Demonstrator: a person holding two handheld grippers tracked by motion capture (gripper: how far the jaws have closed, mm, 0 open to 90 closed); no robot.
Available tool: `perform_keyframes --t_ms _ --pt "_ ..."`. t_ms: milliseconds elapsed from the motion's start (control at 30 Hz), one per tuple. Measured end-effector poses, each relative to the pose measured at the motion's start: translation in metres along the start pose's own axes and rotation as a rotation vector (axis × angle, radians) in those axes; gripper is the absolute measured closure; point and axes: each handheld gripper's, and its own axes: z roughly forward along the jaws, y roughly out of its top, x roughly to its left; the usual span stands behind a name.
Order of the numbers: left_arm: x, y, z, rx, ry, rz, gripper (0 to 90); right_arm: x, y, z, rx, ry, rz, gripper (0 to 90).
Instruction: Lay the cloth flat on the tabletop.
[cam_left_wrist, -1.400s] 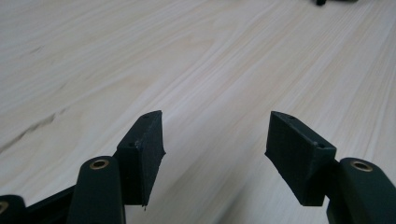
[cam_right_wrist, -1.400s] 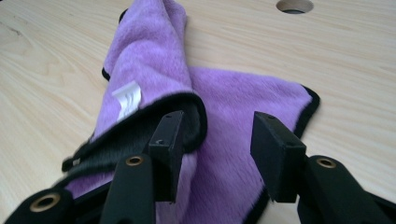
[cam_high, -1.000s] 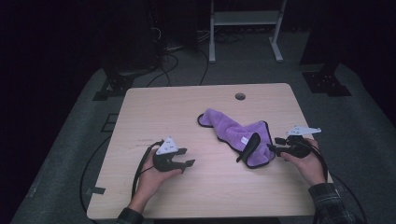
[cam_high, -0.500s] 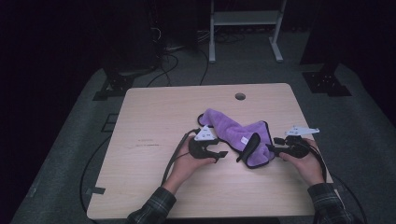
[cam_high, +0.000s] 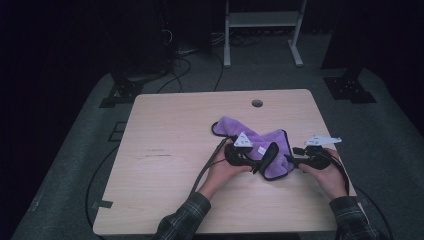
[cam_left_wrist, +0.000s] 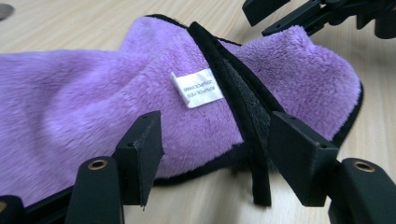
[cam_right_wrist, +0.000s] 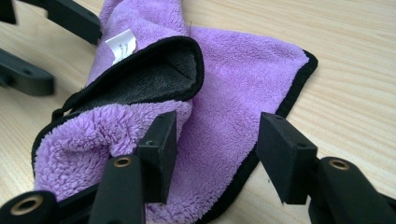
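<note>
A purple fleece cloth (cam_high: 252, 137) with a black hem lies crumpled on the wooden table (cam_high: 165, 150), right of centre. My left gripper (cam_high: 259, 162) is at the cloth's near edge. In the left gripper view its jaws have just been opening and stand open (cam_left_wrist: 217, 158) around the cloth (cam_left_wrist: 93, 102), whose black hem fold (cam_left_wrist: 252, 126) runs between them beside a white label (cam_left_wrist: 196, 88). My right gripper (cam_high: 289, 161) is at the cloth's right edge, open (cam_right_wrist: 219, 154), with the cloth's corner (cam_right_wrist: 243, 79) lying between its jaws. A flap showing the dark underside (cam_right_wrist: 154, 74) stands up.
A round cable hole (cam_high: 257, 103) sits near the table's far edge. The left gripper's cable (cam_high: 207, 167) trails across the table towards the front. Cables (cam_high: 180, 60) and white frame legs (cam_high: 227, 50) stand on the dark floor behind. The table's left half is bare wood.
My left hand has moved right across the table from its left-centre to the cloth's near edge. The right hand and the cloth have stayed where they were.
</note>
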Motion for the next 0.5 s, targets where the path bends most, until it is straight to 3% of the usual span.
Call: perform_keyframes --t_ms 167,233,300,400,433,467,500 --pt "-0.003 0.000 0.016 0.039 0.015 0.009 36.3 0.000 0.000 0.000 -0.001 0.001 0.000 46.9" --pt "-0.002 -0.001 0.018 0.054 0.029 0.027 44.0 0.000 0.000 0.000 -0.002 0.000 -0.003 47.0" --pt "-0.001 -0.001 0.016 0.062 0.042 0.029 60.0 0.000 0.000 0.000 -0.005 0.001 -0.005 47.0" --pt "0.003 -0.002 0.012 0.060 0.034 -0.003 79.6 0.001 0.000 -0.001 -0.005 0.001 -0.002 47.1" --pt "0.006 -0.003 0.005 0.047 0.019 -0.058 81.4 0.000 0.000 -0.001 -0.007 0.002 -0.002 47.0" --pt "0.006 -0.003 0.005 0.047 0.019 -0.058 82.2 0.000 0.000 -0.001 -0.007 0.002 -0.002 47.0" --pt "0.007 -0.004 -0.003 0.037 0.012 -0.089 82.5 0.000 0.000 -0.002 -0.008 0.000 0.000 47.1"
